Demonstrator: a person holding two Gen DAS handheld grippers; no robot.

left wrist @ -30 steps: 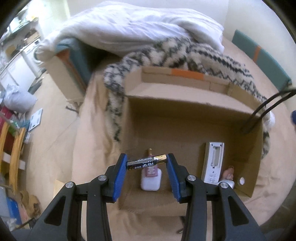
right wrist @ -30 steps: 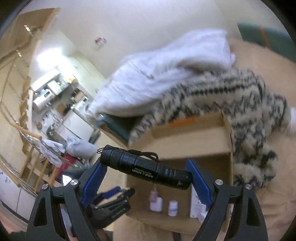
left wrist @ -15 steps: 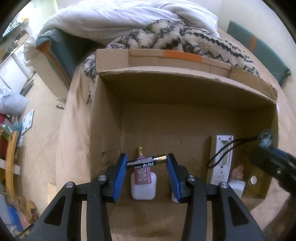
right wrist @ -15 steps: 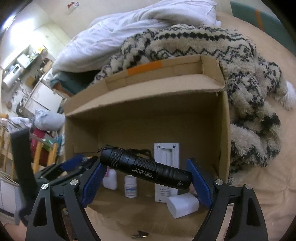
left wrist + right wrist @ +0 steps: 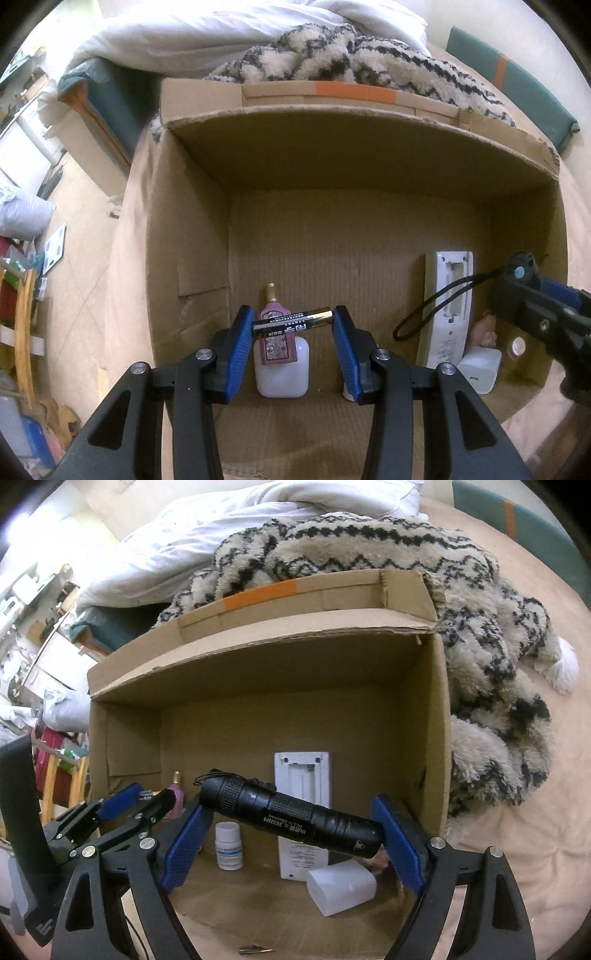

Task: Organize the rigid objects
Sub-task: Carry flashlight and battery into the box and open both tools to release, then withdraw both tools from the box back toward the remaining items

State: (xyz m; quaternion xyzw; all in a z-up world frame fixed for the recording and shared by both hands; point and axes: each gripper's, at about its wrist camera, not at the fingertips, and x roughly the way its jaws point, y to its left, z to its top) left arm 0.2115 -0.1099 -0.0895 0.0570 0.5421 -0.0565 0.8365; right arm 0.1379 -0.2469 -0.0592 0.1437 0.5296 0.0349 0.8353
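My left gripper (image 5: 293, 325) is shut on a black and gold battery (image 5: 291, 322), held crosswise over the near left part of an open cardboard box (image 5: 192, 236). My right gripper (image 5: 291, 823) is shut on a black flashlight (image 5: 291, 818), held at the box's near right; it also shows in the left wrist view (image 5: 517, 280) with its cord loop. In the box lie a pink perfume bottle (image 5: 277, 339) on a white case (image 5: 282, 380), a white remote (image 5: 303, 775), a white pill bottle (image 5: 229, 845) and a white charger block (image 5: 341, 886).
The box (image 5: 424, 701) sits on a beige bed sheet (image 5: 535, 849). A patterned fleece blanket (image 5: 480, 646) and a white duvet (image 5: 221, 528) lie behind and to the right of it. A small metal piece (image 5: 255, 950) lies in front of the box.
Both grippers have moved closer to the box and lower over its opening, each still holding its object. The flashlight has come further in at the right side.
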